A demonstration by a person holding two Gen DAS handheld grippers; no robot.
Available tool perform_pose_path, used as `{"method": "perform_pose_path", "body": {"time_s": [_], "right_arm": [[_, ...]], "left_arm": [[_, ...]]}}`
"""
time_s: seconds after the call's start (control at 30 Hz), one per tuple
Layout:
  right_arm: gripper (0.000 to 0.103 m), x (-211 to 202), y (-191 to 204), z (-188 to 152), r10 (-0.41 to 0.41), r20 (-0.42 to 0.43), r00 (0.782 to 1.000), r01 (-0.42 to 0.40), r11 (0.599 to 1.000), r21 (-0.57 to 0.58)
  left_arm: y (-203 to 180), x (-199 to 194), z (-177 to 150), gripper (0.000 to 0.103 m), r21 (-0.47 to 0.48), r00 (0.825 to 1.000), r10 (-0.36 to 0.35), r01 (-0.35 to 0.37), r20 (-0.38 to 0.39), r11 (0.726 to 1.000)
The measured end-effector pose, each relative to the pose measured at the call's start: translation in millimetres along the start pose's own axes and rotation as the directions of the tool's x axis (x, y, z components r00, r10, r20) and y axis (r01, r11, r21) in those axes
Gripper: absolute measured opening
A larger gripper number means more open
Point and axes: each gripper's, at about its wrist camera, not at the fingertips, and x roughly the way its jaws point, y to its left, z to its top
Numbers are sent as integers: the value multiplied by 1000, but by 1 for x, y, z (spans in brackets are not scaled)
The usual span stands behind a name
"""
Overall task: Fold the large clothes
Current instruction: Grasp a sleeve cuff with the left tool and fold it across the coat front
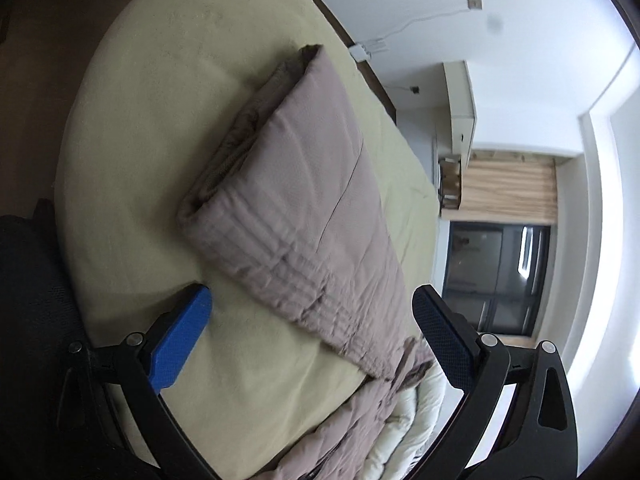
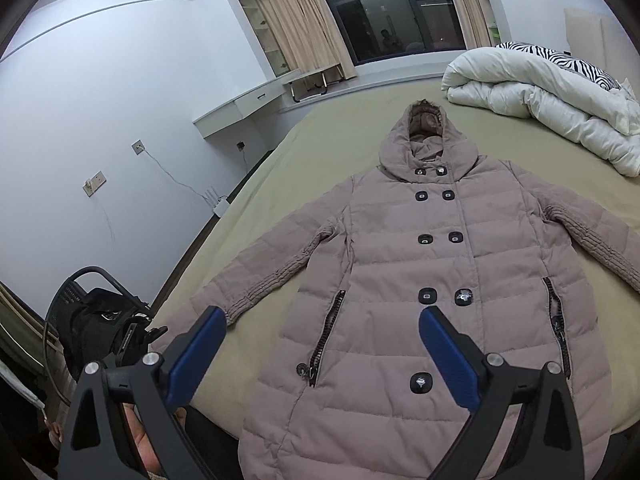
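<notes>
The left claw [image 1: 312,300], spread wide and empty, is held just beside the coat's [image 2: 432,280] near sleeve [image 1: 288,208], whose long axis runs away along the bed [image 1: 152,120], while the right claw [image 2: 322,320], equally wide, is poised above the hem.

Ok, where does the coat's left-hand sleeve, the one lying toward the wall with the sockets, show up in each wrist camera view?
Left wrist view: the sleeve fills the centre, running diagonally from the cuff at upper left down toward the lower right, across the bed sheet.
Right wrist view: the same sleeve lies left of centre, angling down to its cuff beside the left blue finger.
Shared landmark: the dark window with beige curtains.
</notes>
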Motion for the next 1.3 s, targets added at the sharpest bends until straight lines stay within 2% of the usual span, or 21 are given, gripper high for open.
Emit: {"method": "perform_pose_path", "body": {"time_s": [0.17,0.23,0.27,0.3,0.37,0.43,0.53,0.57,0.63,0.67,0.7,0.77,0.83,0.9,1.0,1.07,1.13,1.17,1.23,1.27,1.3], "right_arm": [[98,5,-7,-3,-4,-6,1000,4,1000,3],[97,5,-11,-3,-6,-5,1000,6,1000,7],[96,5,-14,-3,-6,-3,1000,6,1000,12],[96,4,-19,-4,-8,-2,1000,8,1000,19],[94,3,-29,-5,-14,1,1000,14,999,37],[92,3,-42,-5,-26,6,1000,25,998,57],[91,1,-66,-7,-41,12,999,40,993,111],[90,-1,-73,-7,-46,16,999,44,991,127],[90,-7,-91,-8,-61,29,998,56,985,162],[90,-11,-100,-9,-72,37,997,64,982,176],[90,-14,-108,-9,-81,43,996,72,980,187],[90,-20,-127,-10,-104,54,993,89,971,223],[90,-27,-152,-13,-135,58,989,114,955,273],[90,-33,-175,-16,-164,57,985,138,940,312],[90,-40,-207,-22,-201,38,979,174,916,361],[95,-41,-228,-26,-213,17,977,188,898,398],[103,-40,-243,-30,-208,5,978,185,881,437],[103,-39,-250,-31,-200,3,980,177,873,454],[103,-32,-257,-32,-178,-7,984,160,868,471],[103,-27,-260,-31,-164,-9,986,148,868,475],[103,-22,-259,-29,-153,-11,988,139,867,478]], "left_arm": [[-8,17,21,75,-34,999,18,-17,39,999],[-11,20,30,52,-32,998,48,-46,49,998],[-14,21,34,44,-21,997,62,-61,49,998],[-19,19,42,28,0,996,75,-75,45,997],[-43,13,46,22,82,995,84,-88,48,993],[-81,2,45,19,220,995,71,-85,71,972],[-149,1,18,18,442,997,19,-53,81,895],[-176,4,3,18,516,997,1,-38,71,856],[-223,21,-40,18,648,999,-24,-12,47,762],[-244,33,-66,18,711,999,-31,10,16,703],[-258,45,-87,18,754,999,-35,36,-18,656],[-275,69,-146,18,832,995,-30,93,-91,548],[-283,95,-200,18,878,985,5,150,-170,454],[-278,118,-252,18,908,971,59,194,-232,372],[-232,155,-326,18,933,943,174,229,-283,279],[-210,182,-359,19,942,917,271,229,-293,246],[-183,197,-383,21,944,880,361,241,-310,224],[-179,199,-390,21,954,877,386,228,-287,193],[-144,173,-416,22,967,888,382,229,-256,115],[-136,168,-417,22,966,887,384,237,-258,102],[-136,165,-414,24,964,881,393,243,-266,108]]}}
